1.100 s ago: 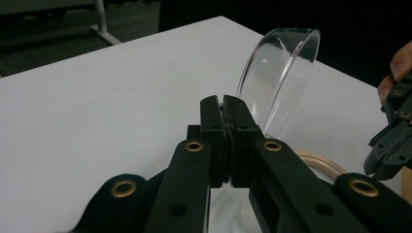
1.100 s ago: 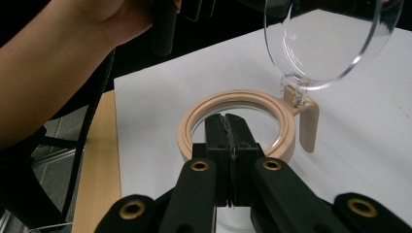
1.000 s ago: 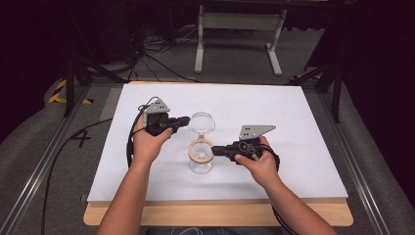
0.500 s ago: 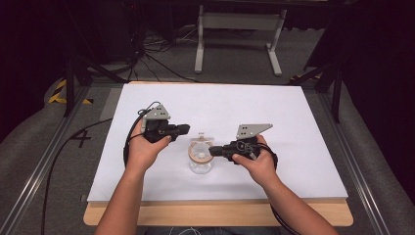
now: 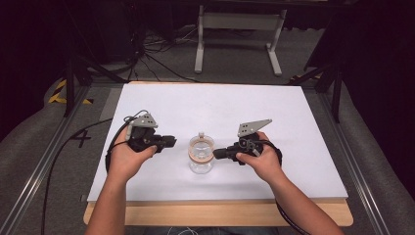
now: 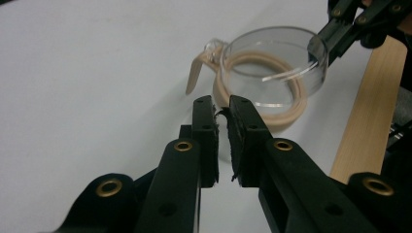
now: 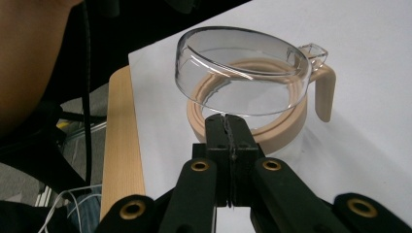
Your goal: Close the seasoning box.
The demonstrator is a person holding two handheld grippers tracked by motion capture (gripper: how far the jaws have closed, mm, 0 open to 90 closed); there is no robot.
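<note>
Between the two grippers, on the white sheet, stands a clear jar with a beige ring around its mouth. A clear round lid sits tilted on the ring: in the right gripper view its edge nearest the jaws is lifted and its far side lies lower. A beige tab with a small clear clasp projects from the ring at the side of the jar away from the person, to the right of the right gripper's jaws in that view. The jar has no real long axis; it stands upright with its mouth up.

The right gripper has its jaws fully closed, the two pads pressed together with no gap. Their tips lie just in front of the beige ring, under the lifted edge of the lid. They probably touch the ring, but I cannot be sure. In the left gripper view this gripper reaches the lid's rim from the far right.

The left gripper has just been opening its jaws; only a narrow gap stands between the pads, and nothing is in it. The jar is just beyond its tips, not touched.

The sheet covers a wooden table.
</note>
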